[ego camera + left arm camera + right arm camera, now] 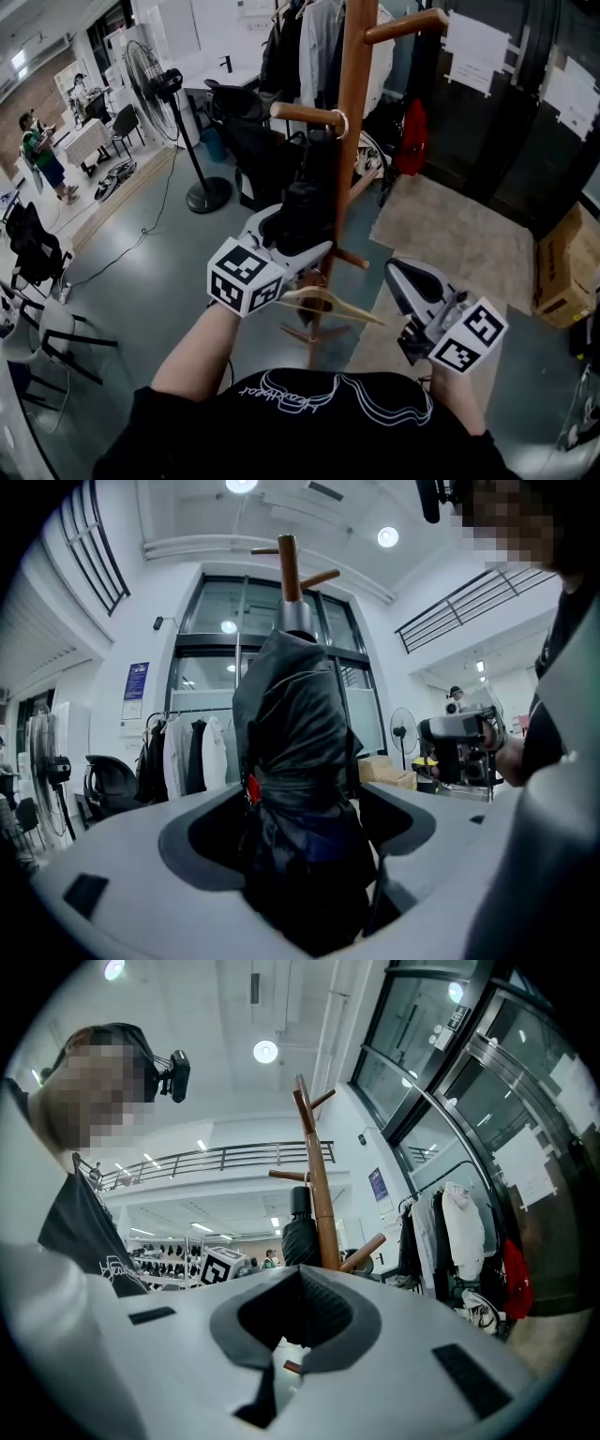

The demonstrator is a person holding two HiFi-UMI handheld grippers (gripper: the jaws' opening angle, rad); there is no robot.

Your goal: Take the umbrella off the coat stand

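The left tongs (305, 242) are clamped around the black folded umbrella (295, 761), which stands upright just beside the wooden coat stand (352, 94) pole, below a peg (305, 114). Its crumpled fabric is cinched at the middle. Bare floor (169, 253) lies open to their left, and a wooden hanger (328, 305) sits just beneath. The right tongs (401, 274) are closed and empty, held low and clear of the pole on its right.

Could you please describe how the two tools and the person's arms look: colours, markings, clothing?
Both the left tool and the right tool have smooth pale grey shells with dark grey lining at the jaws. Each carries a white cube printed with black square markers. The person wears a black shirt with a white line print; the forearms are bare.
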